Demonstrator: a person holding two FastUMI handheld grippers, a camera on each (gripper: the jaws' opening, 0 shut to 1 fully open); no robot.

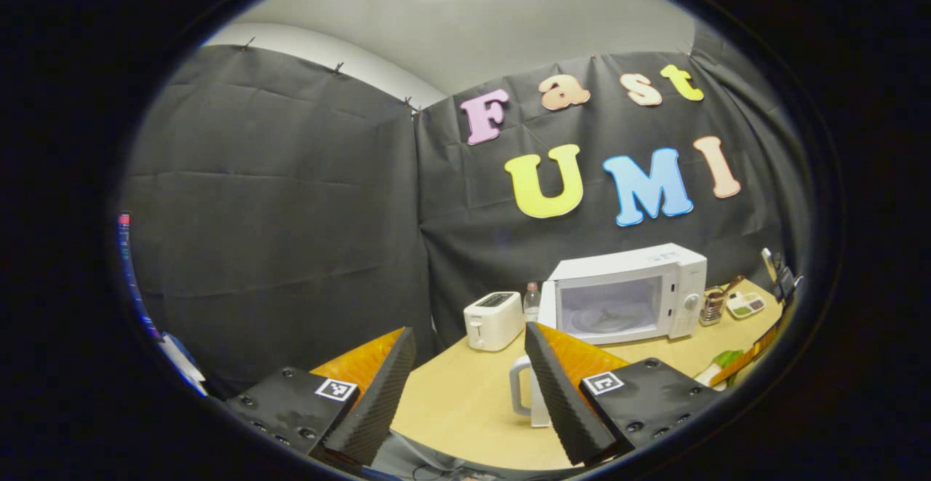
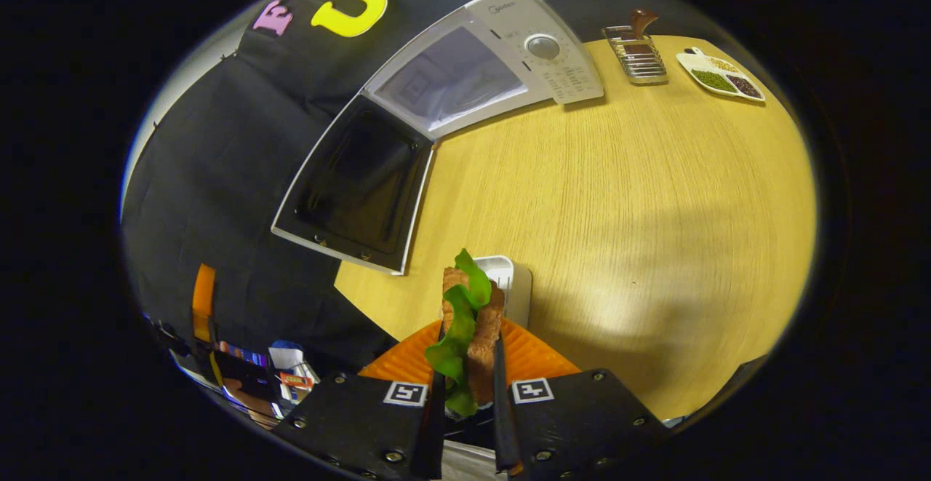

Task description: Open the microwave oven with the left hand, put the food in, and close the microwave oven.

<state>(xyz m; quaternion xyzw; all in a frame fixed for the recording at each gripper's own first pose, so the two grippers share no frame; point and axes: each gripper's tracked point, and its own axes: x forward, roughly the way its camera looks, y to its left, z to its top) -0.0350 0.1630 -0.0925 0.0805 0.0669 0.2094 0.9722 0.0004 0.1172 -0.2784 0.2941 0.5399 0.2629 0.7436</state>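
Two tongs are in my hands. My left gripper (image 1: 465, 394) is spread wide above the wooden table (image 1: 465, 394), holding nothing. The microwave oven (image 2: 465, 66) stands with its door (image 2: 356, 186) swung open. My right gripper (image 2: 465, 394) pinches the sandwich (image 2: 469, 335) above a white rack (image 2: 509, 288).

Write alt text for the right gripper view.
The right tool grips a sandwich with lettuce, standing on edge between its fingers, above a wooden table. Ahead, the white microwave stands with its door swung open; a divided dish sits at the far edge.
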